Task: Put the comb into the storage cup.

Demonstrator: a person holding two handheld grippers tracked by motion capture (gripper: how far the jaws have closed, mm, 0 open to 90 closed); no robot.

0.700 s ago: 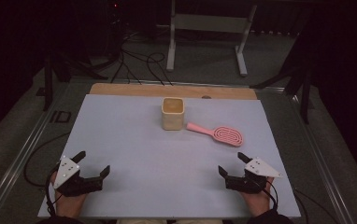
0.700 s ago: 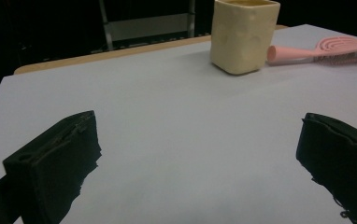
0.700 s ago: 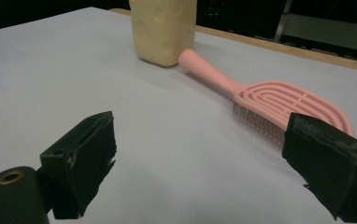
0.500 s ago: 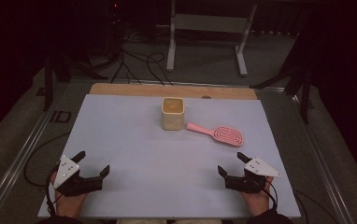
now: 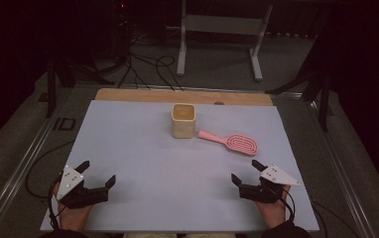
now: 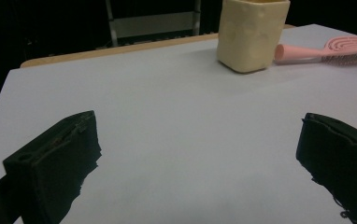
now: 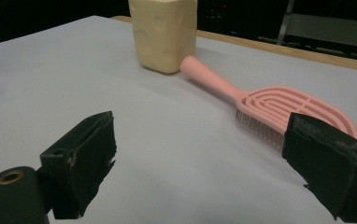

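**Inspector:** Left gripper [image 5: 97, 174] status?

**Assistant:** Jaws spread wide, nothing between them. It rests at the near edge of the worktop [image 5: 143, 163], well short of the cream cup [image 5: 183, 120] and off to the cup's left as the high view shows it. A hand [image 5: 73, 215] holds it from below.

**Inspector:** Right gripper [image 5: 245, 172]?

**Assistant:** Likewise spread, nothing pinched. It sits at the near edge too, well apart from the cup and to its right. In the right gripper view the jaws frame bare worktop, with the pink hairbrush [image 7: 270, 105] beyond them, its head partly behind the right-hand jaw.

**Inspector:** Position of the hairbrush?

**Assistant:** Flat on the worktop just beside the cup, on the cup's right in the high view. Its handle points toward the cup's base and its oval head lies farther out. In the right gripper view the handle end appears to meet the cup's lower wall; whether it touches I cannot tell. Bristles face down.

**Inspector:** The cup itself?

**Assistant:** Upright, squarish with rounded corners, toward the far middle of the worktop, open at the top.
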